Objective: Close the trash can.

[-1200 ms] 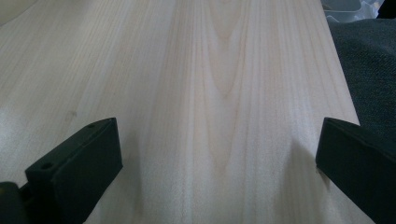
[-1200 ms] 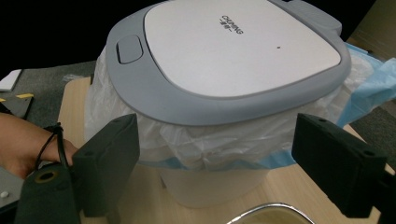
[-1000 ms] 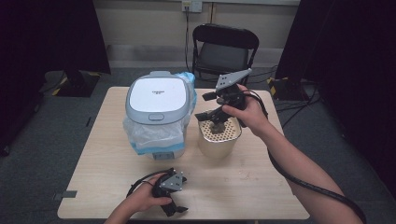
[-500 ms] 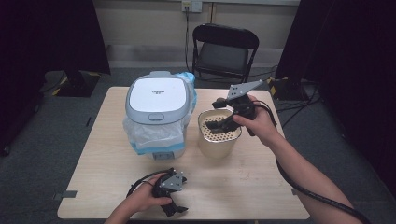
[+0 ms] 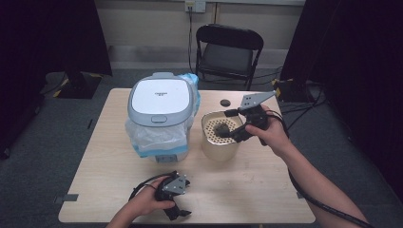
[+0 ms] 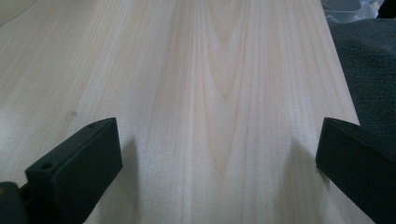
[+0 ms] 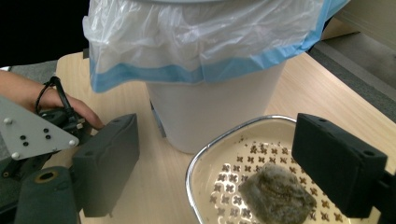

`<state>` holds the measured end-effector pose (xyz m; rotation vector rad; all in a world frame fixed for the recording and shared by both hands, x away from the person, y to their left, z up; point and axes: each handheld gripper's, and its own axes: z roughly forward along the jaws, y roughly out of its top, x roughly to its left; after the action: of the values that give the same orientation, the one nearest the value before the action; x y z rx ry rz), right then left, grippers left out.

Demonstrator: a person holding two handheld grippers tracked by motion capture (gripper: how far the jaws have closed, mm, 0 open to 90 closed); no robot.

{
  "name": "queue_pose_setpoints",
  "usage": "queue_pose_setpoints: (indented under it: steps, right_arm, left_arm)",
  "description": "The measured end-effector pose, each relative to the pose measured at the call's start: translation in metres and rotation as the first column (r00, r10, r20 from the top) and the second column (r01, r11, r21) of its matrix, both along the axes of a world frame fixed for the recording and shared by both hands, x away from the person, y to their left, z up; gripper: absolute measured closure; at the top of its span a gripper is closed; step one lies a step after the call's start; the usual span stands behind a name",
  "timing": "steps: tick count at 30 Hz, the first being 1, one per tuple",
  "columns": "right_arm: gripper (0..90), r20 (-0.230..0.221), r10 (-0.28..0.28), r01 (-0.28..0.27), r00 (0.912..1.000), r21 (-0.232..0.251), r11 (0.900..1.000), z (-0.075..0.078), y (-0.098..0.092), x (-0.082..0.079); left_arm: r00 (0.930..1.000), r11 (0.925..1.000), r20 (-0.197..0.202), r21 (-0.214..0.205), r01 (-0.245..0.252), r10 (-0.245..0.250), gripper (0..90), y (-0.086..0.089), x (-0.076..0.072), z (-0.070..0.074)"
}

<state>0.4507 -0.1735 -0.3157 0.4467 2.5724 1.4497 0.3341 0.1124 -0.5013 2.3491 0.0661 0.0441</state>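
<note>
My right gripper [image 5: 227,134] covers part of the strainer [image 5: 209,142] at three o'clock. The bin [image 7: 205,102] runs off the right gripper view at twelve, the pad [image 7: 275,198] at six. I can't identify that small dark disc [image 5: 225,102].

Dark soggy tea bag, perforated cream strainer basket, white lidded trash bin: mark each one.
Dark soggy tea bag [image 7: 275,196], right gripper view, middle of the pouch.
Perforated cream strainer basket [image 5: 218,149], high view, outer front wall.
White lidded trash bin [image 5: 161,97], high view, centre of lid.
</note>
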Motion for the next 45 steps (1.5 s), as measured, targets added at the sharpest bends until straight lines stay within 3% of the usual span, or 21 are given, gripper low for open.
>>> queue_pose_setpoints:
  steps: [12, 16, 45]
  right_arm:
    - [14.8, 0.004, -0.013, 0.013, 0.9999, -0.013, 0.9998, -0.011, -0.017, -0.008]
    - [14.8, 0.003, -0.014, 0.014, 0.9999, -0.023, 0.9996, -0.016, -0.021, -0.012]
    - [14.8, 0.002, -0.019, 0.019, 0.9998, -0.089, 0.9959, -0.053, -0.036, -0.035]
  left_arm:
    - [1.0, 0.9999, 0.002, 0.014, 0.004, -0.004, 0.0, 0.0, 0.0, 0.001]
    - [0.9999, 0.9999, -0.014, 0.015, 0.006, -0.006, 0.0, 0.0, 0.0, 0.001]
    - [0.9999, 0.9999, -0.014, 0.016, 0.006, -0.005, 0.0, 0.0, 0.0, 0.001]
